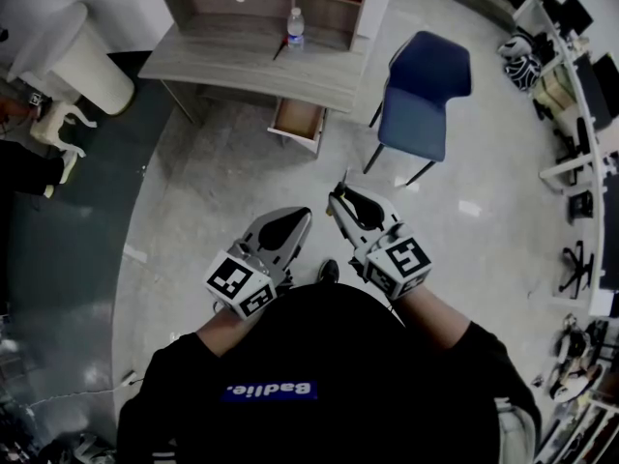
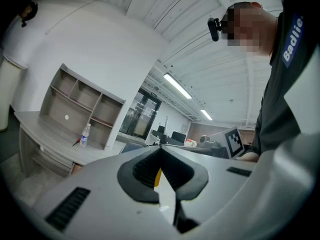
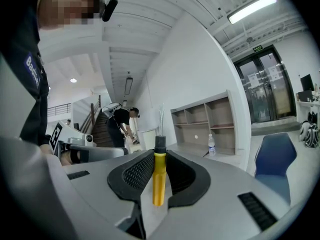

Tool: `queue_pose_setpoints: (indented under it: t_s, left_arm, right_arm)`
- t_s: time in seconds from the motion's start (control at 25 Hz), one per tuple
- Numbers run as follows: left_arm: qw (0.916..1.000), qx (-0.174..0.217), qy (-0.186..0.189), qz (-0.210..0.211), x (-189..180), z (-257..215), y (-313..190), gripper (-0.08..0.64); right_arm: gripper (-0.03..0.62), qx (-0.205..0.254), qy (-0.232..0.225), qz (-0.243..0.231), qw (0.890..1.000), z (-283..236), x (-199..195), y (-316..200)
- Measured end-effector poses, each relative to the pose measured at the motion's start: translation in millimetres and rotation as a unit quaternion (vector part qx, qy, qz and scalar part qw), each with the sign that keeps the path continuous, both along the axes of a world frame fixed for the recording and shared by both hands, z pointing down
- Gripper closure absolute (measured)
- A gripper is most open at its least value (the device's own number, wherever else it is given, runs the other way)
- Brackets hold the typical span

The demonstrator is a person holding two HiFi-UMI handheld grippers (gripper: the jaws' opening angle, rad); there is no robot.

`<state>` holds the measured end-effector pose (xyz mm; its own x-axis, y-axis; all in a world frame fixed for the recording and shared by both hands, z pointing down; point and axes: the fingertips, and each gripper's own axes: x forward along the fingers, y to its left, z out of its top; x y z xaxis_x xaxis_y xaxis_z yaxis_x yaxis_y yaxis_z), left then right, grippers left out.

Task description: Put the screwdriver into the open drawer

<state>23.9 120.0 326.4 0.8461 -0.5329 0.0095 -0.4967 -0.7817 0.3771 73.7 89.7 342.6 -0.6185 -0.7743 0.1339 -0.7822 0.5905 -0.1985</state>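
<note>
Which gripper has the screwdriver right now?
The right gripper: the screwdriver, yellow-handled, stands clamped between its jaws. The left gripper has its jaws closed together.

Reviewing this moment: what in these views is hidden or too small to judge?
- Drawer interior: head view, too small and distant to tell its contents.
- Screwdriver tip: right gripper view, the thin shaft fades against the bright wall; in the head view it is too small.
- Yellow sliver between the left tool jaws: left gripper view, too little shows to identify it.
</note>
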Motion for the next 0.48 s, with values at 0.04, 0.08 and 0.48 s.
queue_pose_setpoints:
  t_s: [0.04,0.08,0.48]
  left_arm:
    - [1.0,0.0,0.0,0.0,0.8,0.2,-0.2,0.558]
    - [1.0,0.0,0.0,-0.001,1.5,0.5,-0.6,0.558]
    - [0.9998,0.002,-0.008,-0.02,21.8,-2.9,-5.9,0.558]
  right_arm:
    - [0.497,-0.001,-0.002,-0.001,1.0,0.1,0.4,-0.3]
    - [0.497,-0.001,-0.003,-0.002,1.0,0.1,0.9,-0.7]
    - [0.497,-0.001,-0.012,-0.018,1.0,-2.3,21.8,-5.6]
